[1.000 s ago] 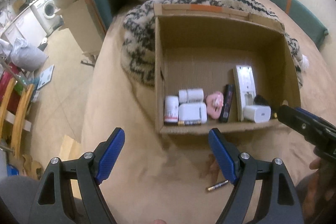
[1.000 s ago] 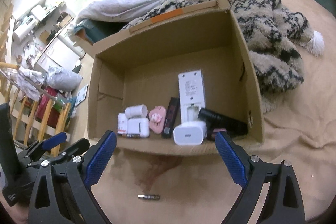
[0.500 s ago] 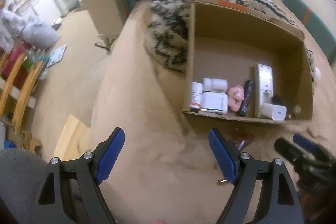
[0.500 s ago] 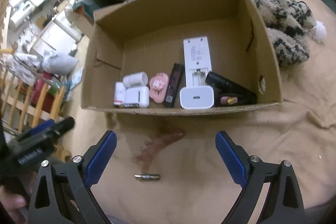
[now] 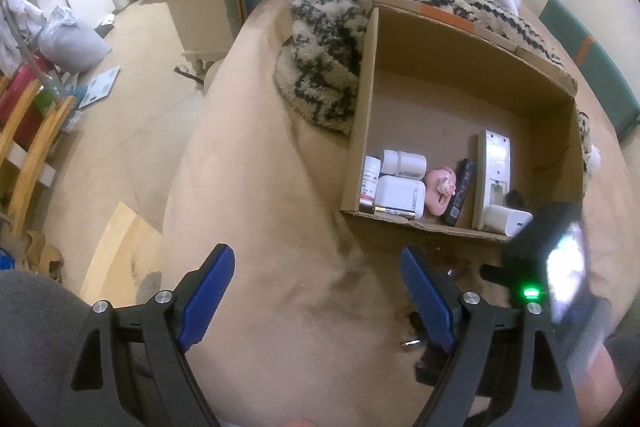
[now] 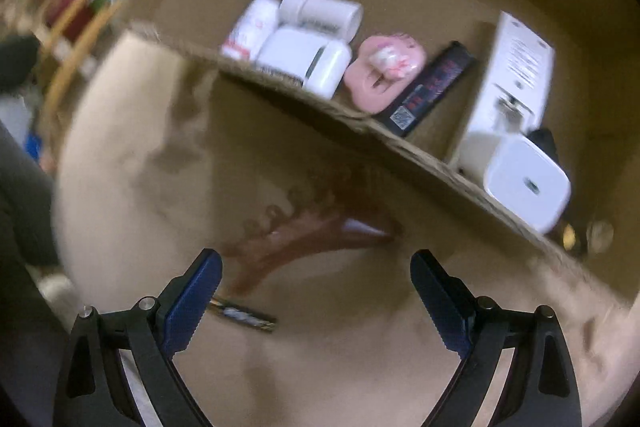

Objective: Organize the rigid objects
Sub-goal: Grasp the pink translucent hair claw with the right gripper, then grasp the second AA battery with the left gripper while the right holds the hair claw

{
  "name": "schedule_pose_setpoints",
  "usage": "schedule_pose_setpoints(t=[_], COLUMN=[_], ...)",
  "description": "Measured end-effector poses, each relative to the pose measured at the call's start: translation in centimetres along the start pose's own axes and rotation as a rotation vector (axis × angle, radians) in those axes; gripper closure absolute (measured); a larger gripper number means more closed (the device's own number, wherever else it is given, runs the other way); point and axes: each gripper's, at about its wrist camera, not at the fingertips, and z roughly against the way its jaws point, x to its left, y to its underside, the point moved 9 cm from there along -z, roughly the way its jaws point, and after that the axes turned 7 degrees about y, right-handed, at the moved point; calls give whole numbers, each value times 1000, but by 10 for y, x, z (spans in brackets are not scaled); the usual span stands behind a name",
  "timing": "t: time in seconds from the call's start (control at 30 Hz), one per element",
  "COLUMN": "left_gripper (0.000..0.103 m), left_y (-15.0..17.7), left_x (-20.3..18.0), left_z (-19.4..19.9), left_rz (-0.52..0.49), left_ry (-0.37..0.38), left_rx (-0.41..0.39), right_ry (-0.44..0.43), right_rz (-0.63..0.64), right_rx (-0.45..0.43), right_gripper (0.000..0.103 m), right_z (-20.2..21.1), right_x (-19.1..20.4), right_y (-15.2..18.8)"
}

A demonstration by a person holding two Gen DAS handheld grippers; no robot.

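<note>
Box holds bottles, charger; both tongs gape empty.

- R gripper has dropped close over the bed; its view is now blurred, and the cardboard box rim cuts across mid frame instead of sitting whole up top.
- Battery, earlier centred low between R jaws, now lies by the lower-left blue pad.
- In L wrist view the box slid from centre to right of frame.
- R gripper body, earlier at right edge, mid height, now fills lower right, green light on.
- L gripper jaws slightly wider.
</note>
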Motion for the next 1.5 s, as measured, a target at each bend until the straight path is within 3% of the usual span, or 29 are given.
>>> schedule_pose_setpoints(t=[0.2,0.33,0.5,0.67,0.83,1.0,1.13,1.27,1.4,1.5], left_gripper=[19,19,19,19,19,19,19,19,19,22], left_y=[-1,0,-1,1,6,34,66,92,102,102], left_x=[1,1,0,2,3,-24,-55,-70,-72,-76], left_z=[0,-4,-6,-8,-16,-44,-68,-90,-105,-111], left_rz=[30,30,37,34,44,-5,-52,3,52,19], left_ry=[29,34,37,24,25,47,50,45,-1,-43], left_rx=[10,25,30,33,59,166,244,310,326,306], right_ry=[-1,24,5,-72,-178,-223,-231,-221,-241,-262], right_rz=[46,77,20,-145,-438,-703,-805,-854,-896,-908], right_rx=[48,17,-1,-21,0,-7,-61,-101,-119,-125], right_gripper=[0,0,0,0,0,0,0,0,0,0], right_z=[-22,-24,-18,-4,14,21,31,37,26,32], right_x=[8,12,12,-6,-46,-77,-89,-106,-115,-124], right_y=[-11,-14,-10,-6,16,52,68,74,76,93])
